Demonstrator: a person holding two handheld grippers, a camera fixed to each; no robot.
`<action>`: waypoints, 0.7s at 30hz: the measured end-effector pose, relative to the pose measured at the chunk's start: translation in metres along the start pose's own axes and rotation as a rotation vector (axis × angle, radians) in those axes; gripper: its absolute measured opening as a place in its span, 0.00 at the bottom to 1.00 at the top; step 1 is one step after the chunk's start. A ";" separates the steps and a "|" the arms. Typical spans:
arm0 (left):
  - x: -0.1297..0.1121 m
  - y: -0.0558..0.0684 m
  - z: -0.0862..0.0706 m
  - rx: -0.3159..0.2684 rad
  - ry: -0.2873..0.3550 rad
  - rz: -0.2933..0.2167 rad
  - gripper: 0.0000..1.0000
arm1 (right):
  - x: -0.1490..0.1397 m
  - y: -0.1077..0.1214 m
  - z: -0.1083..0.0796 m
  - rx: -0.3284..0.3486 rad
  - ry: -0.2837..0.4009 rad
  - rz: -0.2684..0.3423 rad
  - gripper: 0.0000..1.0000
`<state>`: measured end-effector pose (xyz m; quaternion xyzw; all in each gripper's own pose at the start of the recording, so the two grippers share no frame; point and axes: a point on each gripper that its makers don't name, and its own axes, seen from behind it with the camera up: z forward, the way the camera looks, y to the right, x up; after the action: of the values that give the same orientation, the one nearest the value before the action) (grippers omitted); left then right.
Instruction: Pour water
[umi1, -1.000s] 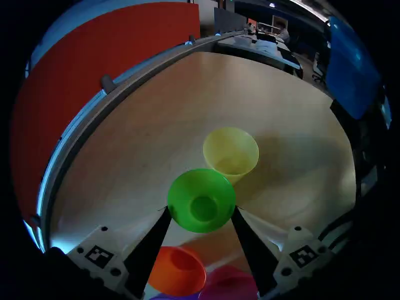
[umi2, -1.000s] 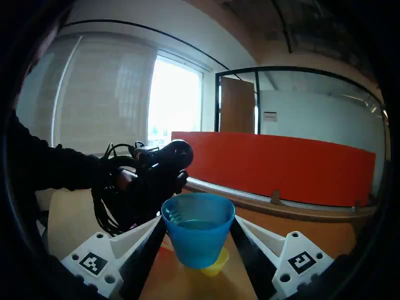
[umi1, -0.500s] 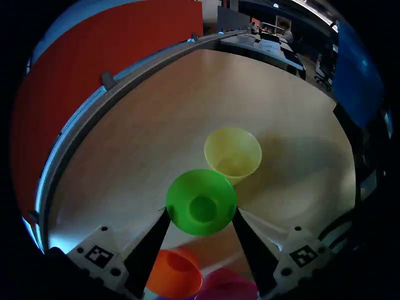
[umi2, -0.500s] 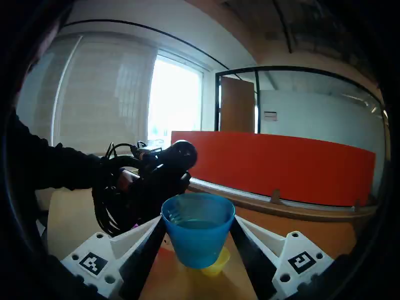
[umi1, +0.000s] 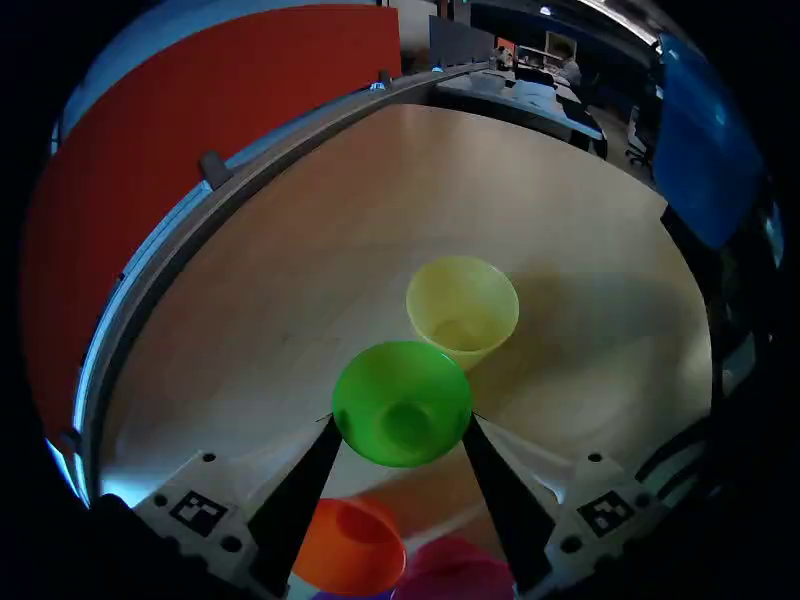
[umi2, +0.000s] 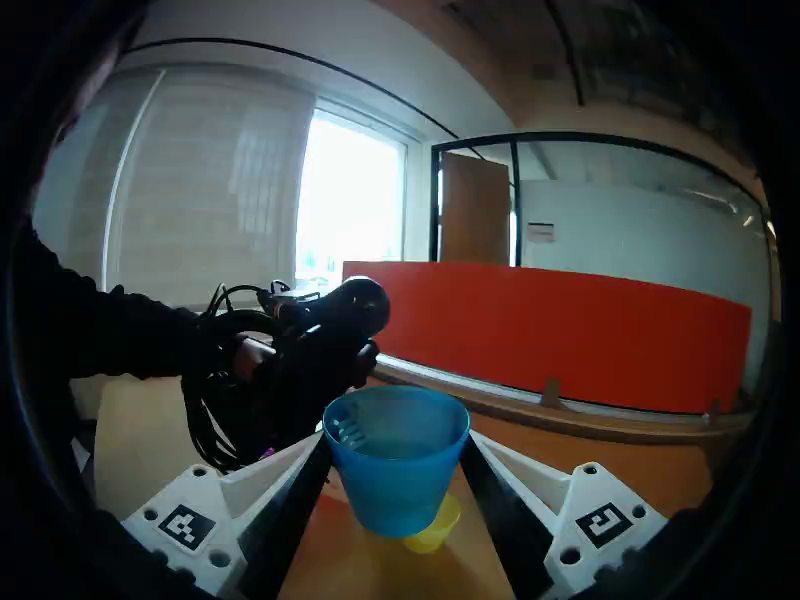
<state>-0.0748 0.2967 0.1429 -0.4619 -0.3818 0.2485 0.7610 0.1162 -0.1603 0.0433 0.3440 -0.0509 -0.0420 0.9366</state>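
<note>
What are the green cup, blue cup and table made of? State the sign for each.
Green cup: probably plastic, smooth, bright uniform colour.
Blue cup: probably plastic too, slightly translucent wall.
Table: wood-look surface, possibly laminate; pale faint grain, matte.

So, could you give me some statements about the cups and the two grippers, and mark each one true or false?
1. The left gripper holds the green cup between its fingers. True.
2. The blue cup is empty. False: it has water in it.
3. The yellow cup stands upright on the table. True.
4. The right gripper holds an orange cup. False: it holds the blue cup.
</note>
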 end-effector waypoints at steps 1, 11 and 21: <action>0.000 0.000 -0.001 0.000 0.001 0.001 0.85 | 0.001 0.000 0.000 0.001 0.000 -0.001 0.89; 0.000 -0.001 -0.008 0.004 0.013 0.007 0.85 | 0.004 -0.004 0.002 0.007 -0.001 -0.006 0.89; 0.005 -0.006 -0.016 0.016 0.047 -0.005 0.85 | 0.004 -0.004 0.002 0.004 -0.001 -0.004 0.89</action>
<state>-0.0591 0.2899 0.1455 -0.4608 -0.3630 0.2389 0.7738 0.1195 -0.1653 0.0427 0.3460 -0.0506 -0.0438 0.9358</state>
